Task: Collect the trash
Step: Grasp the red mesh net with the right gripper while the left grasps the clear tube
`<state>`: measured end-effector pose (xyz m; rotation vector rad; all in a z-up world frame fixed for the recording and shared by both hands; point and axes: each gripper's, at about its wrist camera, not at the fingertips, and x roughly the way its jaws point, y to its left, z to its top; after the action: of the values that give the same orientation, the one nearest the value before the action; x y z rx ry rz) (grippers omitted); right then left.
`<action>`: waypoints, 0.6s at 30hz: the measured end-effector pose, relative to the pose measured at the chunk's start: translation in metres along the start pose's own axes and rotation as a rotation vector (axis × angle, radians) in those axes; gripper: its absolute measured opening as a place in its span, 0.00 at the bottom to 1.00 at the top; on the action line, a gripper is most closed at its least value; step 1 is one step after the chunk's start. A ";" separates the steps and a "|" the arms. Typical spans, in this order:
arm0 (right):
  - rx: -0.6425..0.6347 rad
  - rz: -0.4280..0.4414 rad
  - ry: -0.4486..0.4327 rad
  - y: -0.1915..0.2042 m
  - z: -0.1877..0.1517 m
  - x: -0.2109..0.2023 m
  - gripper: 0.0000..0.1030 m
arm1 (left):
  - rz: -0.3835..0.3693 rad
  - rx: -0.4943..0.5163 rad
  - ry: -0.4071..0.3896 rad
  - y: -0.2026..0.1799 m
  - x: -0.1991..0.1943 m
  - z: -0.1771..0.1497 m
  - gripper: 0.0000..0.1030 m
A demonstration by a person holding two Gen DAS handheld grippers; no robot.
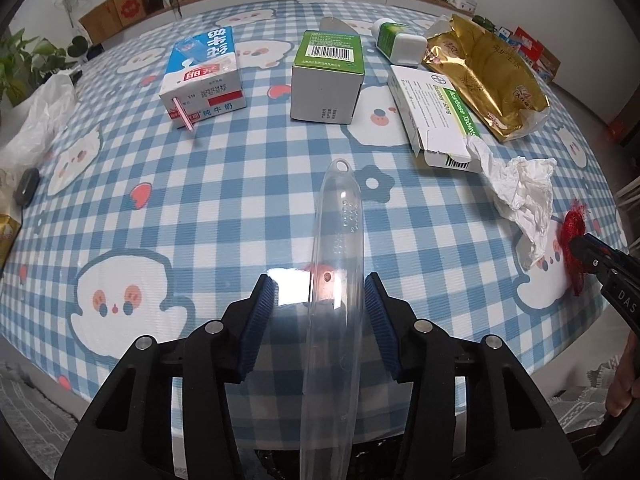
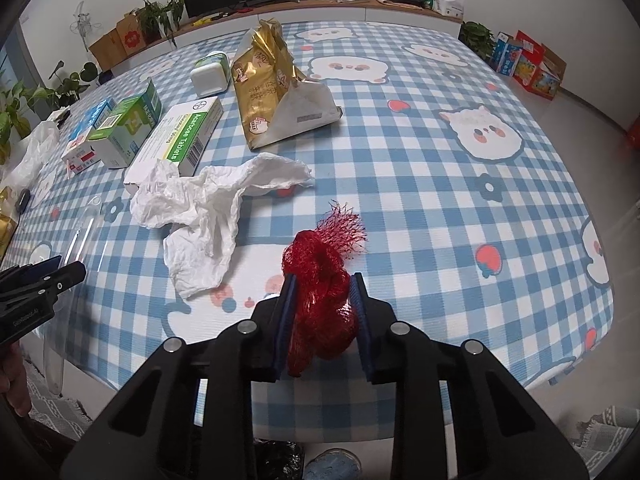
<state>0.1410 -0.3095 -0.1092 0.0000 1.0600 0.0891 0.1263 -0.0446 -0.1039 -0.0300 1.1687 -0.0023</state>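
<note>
In the left wrist view my left gripper (image 1: 318, 292) is shut on a long clear plastic blister shell (image 1: 340, 216), which lies on the checked tablecloth (image 1: 200, 208) near the front edge; both blue pads touch its sides. My right gripper (image 2: 324, 280) is shut on a bunched red mesh net (image 2: 316, 256), resting on the cloth by the table's front edge. From the left wrist, the net (image 1: 574, 224) and the right gripper (image 1: 588, 256) show at the far right. The right wrist view has the left gripper (image 2: 60, 270) at its left edge.
A crumpled white tissue (image 2: 208, 208) lies between the two grippers. Behind it are an Acarbose tablet box (image 1: 436, 116), a gold foil bag (image 1: 484, 76), a white bottle (image 1: 400, 42), a green-topped box (image 1: 328, 76) and a milk carton (image 1: 204, 76). A white plastic bag (image 1: 36, 120) sits far left.
</note>
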 end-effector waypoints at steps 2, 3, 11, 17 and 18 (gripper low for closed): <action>0.007 0.003 0.002 -0.001 0.000 0.000 0.17 | 0.010 -0.004 -0.001 0.002 -0.001 0.000 0.31; 0.011 0.005 0.002 -0.002 0.000 0.000 0.17 | 0.012 -0.005 -0.001 0.002 -0.001 0.000 0.26; 0.022 0.010 -0.007 -0.004 0.001 -0.003 0.16 | 0.019 -0.011 -0.007 0.005 -0.004 0.000 0.25; 0.026 0.011 -0.014 -0.005 0.001 -0.008 0.16 | 0.012 -0.016 -0.023 0.004 -0.011 0.001 0.25; 0.026 0.011 -0.017 -0.005 0.001 -0.009 0.16 | 0.010 -0.016 -0.026 0.004 -0.012 0.001 0.25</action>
<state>0.1378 -0.3151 -0.1007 0.0303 1.0445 0.0853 0.1223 -0.0409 -0.0926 -0.0383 1.1432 0.0158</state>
